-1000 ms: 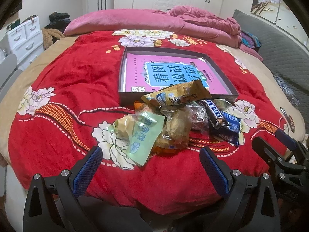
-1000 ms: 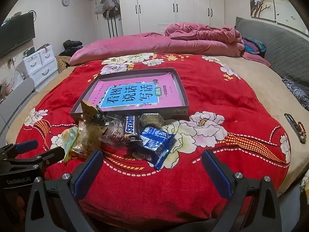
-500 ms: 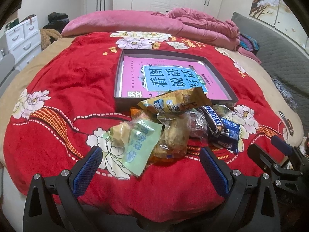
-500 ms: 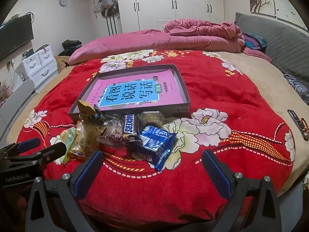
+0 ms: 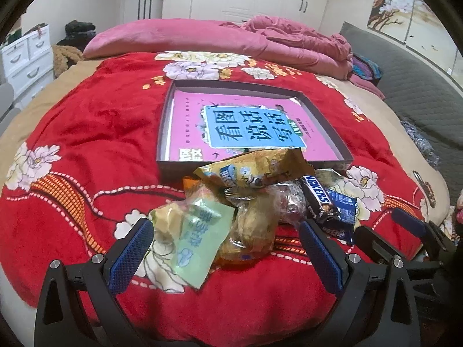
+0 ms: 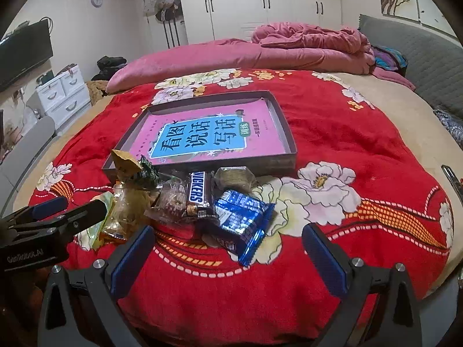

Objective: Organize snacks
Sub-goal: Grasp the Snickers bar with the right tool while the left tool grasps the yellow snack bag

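1. Snacks (image 5: 254,205) lie in a loose heap on the red floral bedspread (image 5: 86,133), touching the near wall of the shallow tray (image 5: 173,169), which they would presumably go into.
2. The heap sits straight ahead of the left gripper (image 5: 225,248), whose fingers (image 5: 131,248) stand wide apart and hold nothing; the pale green packet (image 5: 196,240) is nearest, lying between the fingertips with its long axis running near to far.
3. The right gripper (image 6: 228,248) also has its fingers spread wide and empty; the blue foil packet (image 6: 246,222) lies just ahead of it, tilted diagonally, with the rest of the heap to its left.
4. So the left gripper looks nearer the green packet, the right nearer the blue one; either way the tray lies beyond the heap.
5. Readable writing: a dark bar wrapper (image 6: 198,193) reads "SNICKERS", partly cut off, its length running near to far. The pink book (image 6: 208,136) in the tray bears large Chinese characters on a blue panel. The green packet's print is too blurred to read.
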